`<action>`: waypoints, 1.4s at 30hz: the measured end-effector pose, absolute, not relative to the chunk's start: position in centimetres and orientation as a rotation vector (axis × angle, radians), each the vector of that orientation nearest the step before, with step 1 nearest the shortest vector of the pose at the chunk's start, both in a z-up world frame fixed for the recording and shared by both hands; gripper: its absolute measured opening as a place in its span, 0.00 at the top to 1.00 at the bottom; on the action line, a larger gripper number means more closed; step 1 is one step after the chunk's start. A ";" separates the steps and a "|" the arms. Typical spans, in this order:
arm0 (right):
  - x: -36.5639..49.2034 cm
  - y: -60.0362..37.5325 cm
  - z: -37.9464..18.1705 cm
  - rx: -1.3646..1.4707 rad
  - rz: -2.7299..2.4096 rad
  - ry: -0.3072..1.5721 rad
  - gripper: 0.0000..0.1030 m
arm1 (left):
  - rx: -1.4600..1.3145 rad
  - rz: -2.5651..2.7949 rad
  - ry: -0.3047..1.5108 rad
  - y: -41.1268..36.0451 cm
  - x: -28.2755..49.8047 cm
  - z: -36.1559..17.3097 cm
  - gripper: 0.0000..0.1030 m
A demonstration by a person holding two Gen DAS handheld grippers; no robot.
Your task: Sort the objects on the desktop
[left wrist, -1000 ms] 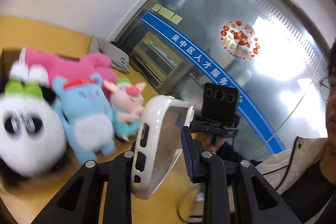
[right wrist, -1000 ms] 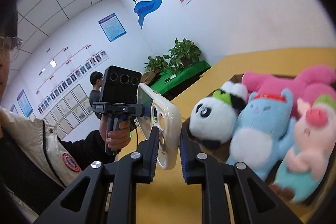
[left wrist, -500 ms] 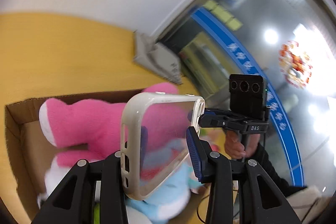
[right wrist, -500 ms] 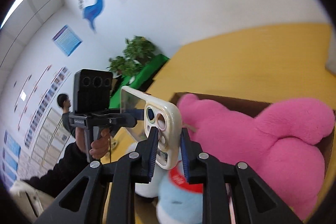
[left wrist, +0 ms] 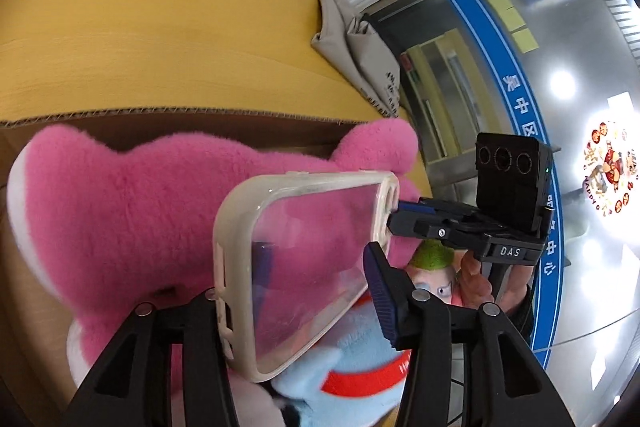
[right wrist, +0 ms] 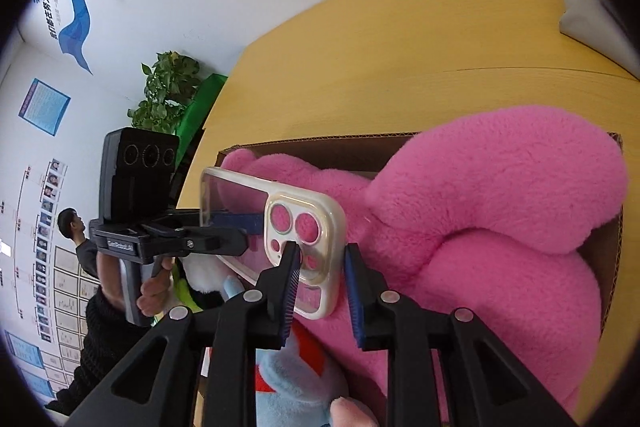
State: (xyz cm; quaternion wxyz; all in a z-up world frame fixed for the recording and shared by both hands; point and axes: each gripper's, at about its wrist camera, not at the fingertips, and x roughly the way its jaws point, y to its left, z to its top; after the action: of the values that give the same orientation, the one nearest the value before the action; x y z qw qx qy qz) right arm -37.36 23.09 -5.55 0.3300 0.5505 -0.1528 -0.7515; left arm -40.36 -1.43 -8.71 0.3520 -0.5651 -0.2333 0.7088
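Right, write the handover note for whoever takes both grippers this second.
Left gripper: shut on one end of the clear phone case.
Right gripper: shut on the case's camera-cutout end.
The case is held in the air between them, above the cardboard box on the yellow table.
Done: pink plush and blue plush lie in the box.
Left: set the case down; its destination is not in view. Release one gripper first.
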 end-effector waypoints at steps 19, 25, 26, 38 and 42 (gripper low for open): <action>-36.8 19.0 -2.6 1.370 -1.982 -0.260 0.34 | -1.484 2.078 -0.522 -4.4 -40.4 -6.3 0.05; -34.4 20.9 -1.0 1.334 -2.150 -0.218 0.34 | -1.380 2.254 -0.488 -7.5 -37.7 -2.8 0.05; -33.5 21.3 -0.2 1.313 -2.185 -0.208 0.33 | -1.341 2.292 -0.472 -7.8 -36.5 -1.8 0.05; -15.1 19.7 5.1 1.058 -2.577 -0.050 0.24 | -1.071 2.693 -0.233 -3.5 -16.0 5.3 0.00; -10.4 19.1 5.5 1.012 -2.658 0.009 0.24 | -1.025 2.803 -0.195 -2.9 -10.7 5.1 0.00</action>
State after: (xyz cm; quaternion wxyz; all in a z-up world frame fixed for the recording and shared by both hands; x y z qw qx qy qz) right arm -10.40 19.12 5.49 0.1479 0.3519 0.0030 -0.9243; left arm -10.70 -2.93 5.08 0.0753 -0.3418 -0.0649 0.9345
